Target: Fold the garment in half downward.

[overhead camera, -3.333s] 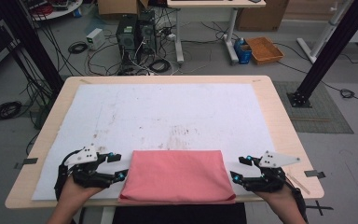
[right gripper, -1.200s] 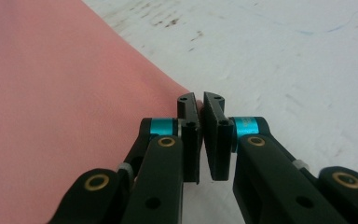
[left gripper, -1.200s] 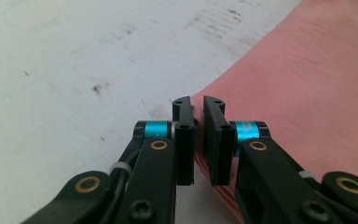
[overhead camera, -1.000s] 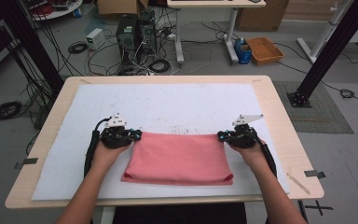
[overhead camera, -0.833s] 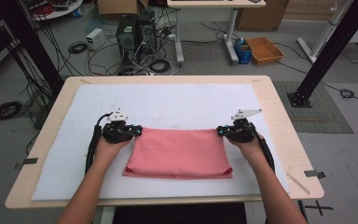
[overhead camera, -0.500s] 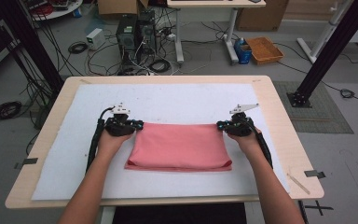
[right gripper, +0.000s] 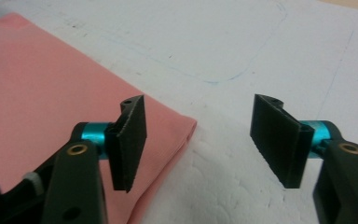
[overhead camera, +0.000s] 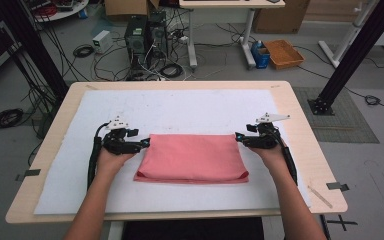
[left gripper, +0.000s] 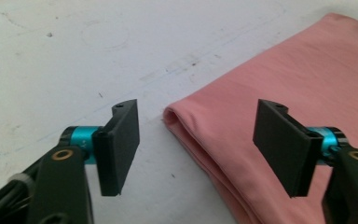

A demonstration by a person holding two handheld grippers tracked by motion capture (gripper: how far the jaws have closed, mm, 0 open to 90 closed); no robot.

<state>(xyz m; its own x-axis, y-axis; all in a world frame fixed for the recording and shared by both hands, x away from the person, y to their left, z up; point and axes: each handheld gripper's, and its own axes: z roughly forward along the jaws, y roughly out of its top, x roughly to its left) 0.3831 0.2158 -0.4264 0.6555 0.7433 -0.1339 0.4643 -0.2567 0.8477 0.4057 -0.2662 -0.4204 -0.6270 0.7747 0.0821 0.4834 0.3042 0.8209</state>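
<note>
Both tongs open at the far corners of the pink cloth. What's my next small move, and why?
Probably ease both tongs forward and close on the corners. The left tongs and right tongs are open, each straddling a far corner of the folded pink cloth, which lies flat, ungripped.

Honestly, you had nothing readable in these shots: no labels, brands, numbers or signs I could make out on anything, just faint pen scribbles that weren't legible.

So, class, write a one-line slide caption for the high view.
Two open grippers, left and right, flank the far corners of a folded pink cloth on a white mat.
</note>
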